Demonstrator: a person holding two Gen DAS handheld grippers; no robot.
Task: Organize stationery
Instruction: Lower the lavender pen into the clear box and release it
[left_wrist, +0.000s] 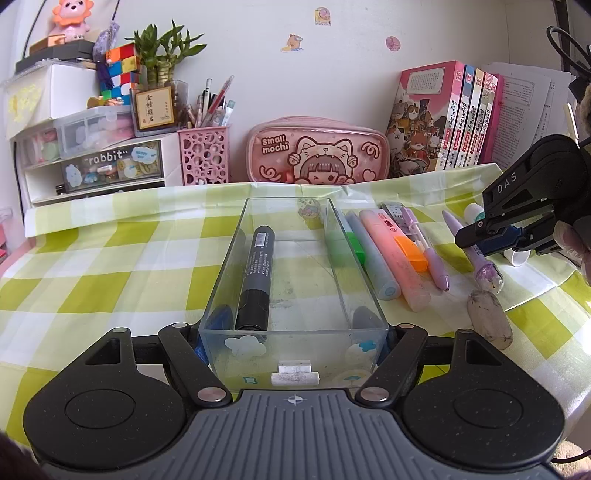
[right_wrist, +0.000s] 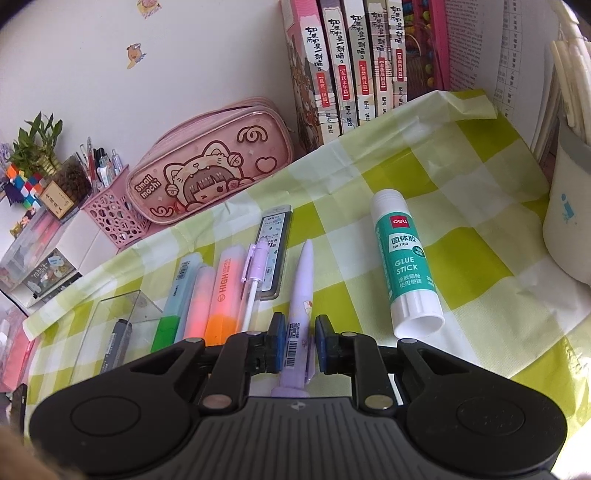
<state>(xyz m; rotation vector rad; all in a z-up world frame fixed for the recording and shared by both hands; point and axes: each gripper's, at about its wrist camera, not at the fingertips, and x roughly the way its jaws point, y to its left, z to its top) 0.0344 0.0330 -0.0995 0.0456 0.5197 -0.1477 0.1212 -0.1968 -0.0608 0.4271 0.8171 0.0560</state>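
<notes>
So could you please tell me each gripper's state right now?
Left gripper: closed on the clear tray.
Right gripper: open around the purple pen.

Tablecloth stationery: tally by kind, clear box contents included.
Highlighters: 2 (green-capped, orange-capped)
Pens: 2 (lilac-capped, purple)
Marker: 1, in clear box
Glue stick: 1
Lead case: 1
Eraser: 1
Total: 8

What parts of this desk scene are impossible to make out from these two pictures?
- Purple pen: right wrist view, its near end hidden under the right gripper.
- Black marker: left wrist view, label print too small.
- White cup: right wrist view, cut off by the edge.
- Eraser: left wrist view, blurred.
</notes>
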